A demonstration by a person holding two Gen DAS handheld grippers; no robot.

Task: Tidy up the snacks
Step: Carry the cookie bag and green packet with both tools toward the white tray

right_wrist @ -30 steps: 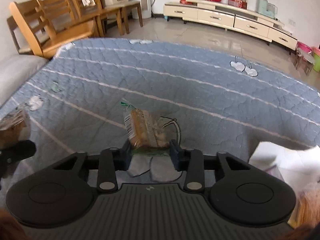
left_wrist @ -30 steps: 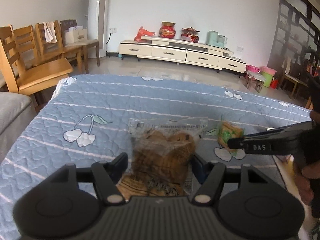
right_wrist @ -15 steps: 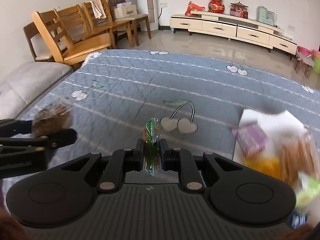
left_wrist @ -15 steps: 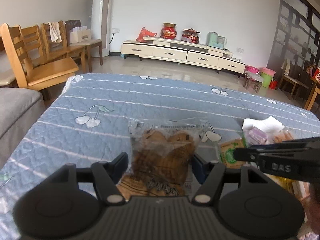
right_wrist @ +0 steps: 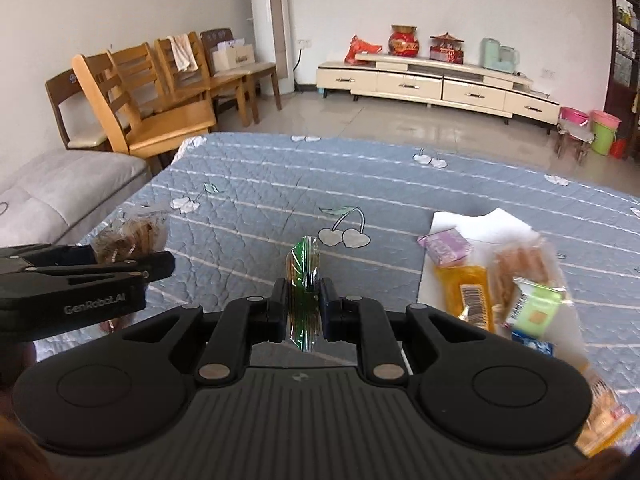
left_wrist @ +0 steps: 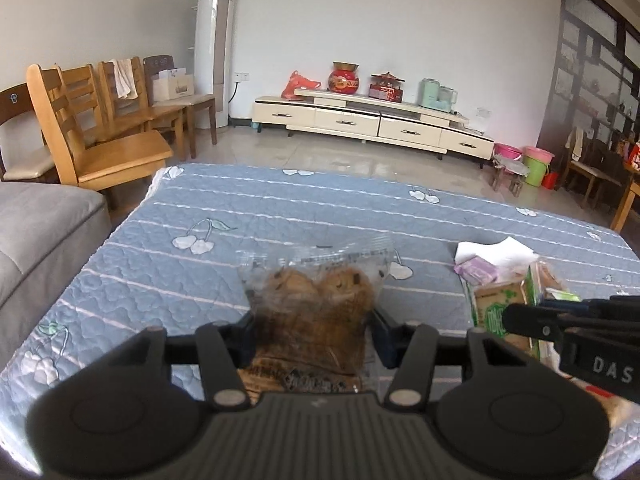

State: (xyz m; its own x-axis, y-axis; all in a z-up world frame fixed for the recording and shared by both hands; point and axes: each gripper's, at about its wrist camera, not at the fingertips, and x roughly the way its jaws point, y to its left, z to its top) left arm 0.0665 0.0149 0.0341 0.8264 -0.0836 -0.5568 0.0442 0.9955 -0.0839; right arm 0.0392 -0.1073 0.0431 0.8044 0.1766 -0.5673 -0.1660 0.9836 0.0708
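Both grippers are clamped on snacks and held above the blue quilted cover [right_wrist: 256, 184]. Left gripper [left_wrist: 312, 320]: fingers closed against the sides of a clear bag of brown pastries [left_wrist: 316, 304], which fills the gap and rises above the fingertips. Right gripper [right_wrist: 304, 304]: fingers pressed together on a thin green-printed packet [right_wrist: 305, 280], seen edge-on from its own camera; in the left view the same packet appears beside the pile.

White sheet [right_wrist: 476, 224], lying on the cover to the right, carries the gathered snacks: a yellow packet [right_wrist: 464, 292], a purple packet [right_wrist: 444, 245], a pale green packet [right_wrist: 536, 308] and a clear bag of brown biscuits [right_wrist: 520, 264], lying close together, some overlapping.

Probable risks: the green packet is gripped only along a narrow strip and could slip or swivel; the pastries could be crushed by a tighter squeeze; the two grippers sit near each other and could collide over the crowded sheet.
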